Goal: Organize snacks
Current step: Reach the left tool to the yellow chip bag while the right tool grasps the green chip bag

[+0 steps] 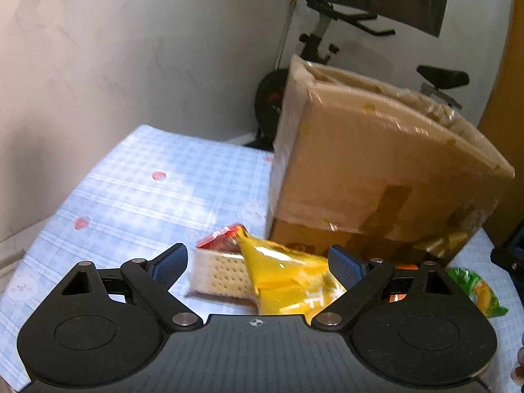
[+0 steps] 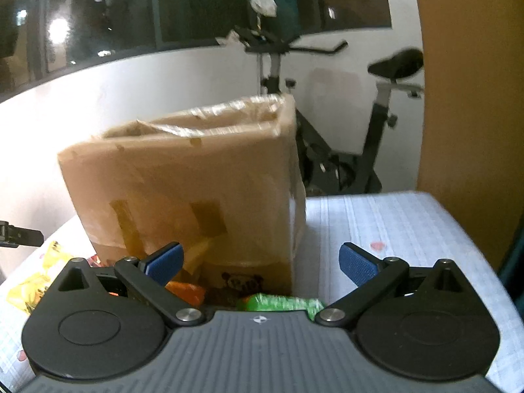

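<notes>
A taped cardboard box [image 1: 376, 170] stands on a blue checked tablecloth [image 1: 131, 190]. In the left wrist view a yellow snack bag [image 1: 288, 281] lies across a cracker packet [image 1: 222, 271] with a red top. My left gripper [image 1: 258, 263] hangs open just above them, with both snacks between its blue pads. A green packet [image 1: 475, 290] lies to the right. In the right wrist view my right gripper [image 2: 260, 262] is open in front of the box [image 2: 196, 183], with a green packet [image 2: 281, 303] and an orange packet [image 2: 185, 291] below it. A yellow bag [image 2: 39, 275] lies at the left.
An exercise bike [image 2: 344, 114] stands behind the table against a white wall [image 1: 114, 65]. A wooden panel [image 2: 468, 82] rises at the right. The tablecloth [image 2: 393, 226] continues to the right of the box. A black gripper part [image 2: 19, 234] pokes in from the left edge.
</notes>
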Motion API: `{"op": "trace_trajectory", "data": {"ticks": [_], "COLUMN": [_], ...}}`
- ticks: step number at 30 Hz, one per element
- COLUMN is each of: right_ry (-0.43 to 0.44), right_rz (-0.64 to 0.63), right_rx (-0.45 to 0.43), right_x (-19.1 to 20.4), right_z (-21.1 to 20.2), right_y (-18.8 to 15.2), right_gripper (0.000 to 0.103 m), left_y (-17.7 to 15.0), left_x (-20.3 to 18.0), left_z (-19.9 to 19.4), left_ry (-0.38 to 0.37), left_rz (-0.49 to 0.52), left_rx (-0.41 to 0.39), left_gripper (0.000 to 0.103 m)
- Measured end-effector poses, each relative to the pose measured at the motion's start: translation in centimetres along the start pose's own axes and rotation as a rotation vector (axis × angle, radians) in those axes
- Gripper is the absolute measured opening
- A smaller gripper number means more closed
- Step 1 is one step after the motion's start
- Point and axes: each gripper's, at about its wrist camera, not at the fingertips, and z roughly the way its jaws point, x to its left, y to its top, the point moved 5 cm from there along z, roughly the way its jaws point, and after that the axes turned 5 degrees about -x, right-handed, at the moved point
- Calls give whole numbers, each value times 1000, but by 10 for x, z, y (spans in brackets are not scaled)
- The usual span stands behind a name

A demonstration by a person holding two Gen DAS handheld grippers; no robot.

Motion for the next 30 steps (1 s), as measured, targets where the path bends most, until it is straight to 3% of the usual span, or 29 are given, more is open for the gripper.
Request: {"op": "trace_trajectory", "data": {"ticks": [6, 24, 30], "right_ry": [-43, -108, -95], "right_rz": [49, 61, 143], "right_rx": [29, 181, 213], "right_x": [-11, -18, -29], "right_z": [8, 38, 36], "right_y": [-12, -46, -60], "right_gripper": [102, 98, 95], "left_y": [-15, -25, -24], "left_x": [-14, -17, -13], "left_z": [12, 10, 9], "left_ry": [-29, -60, -78], "left_rz": [29, 19, -1], "left_rx": [41, 24, 23], "left_gripper": [94, 95, 95]}}
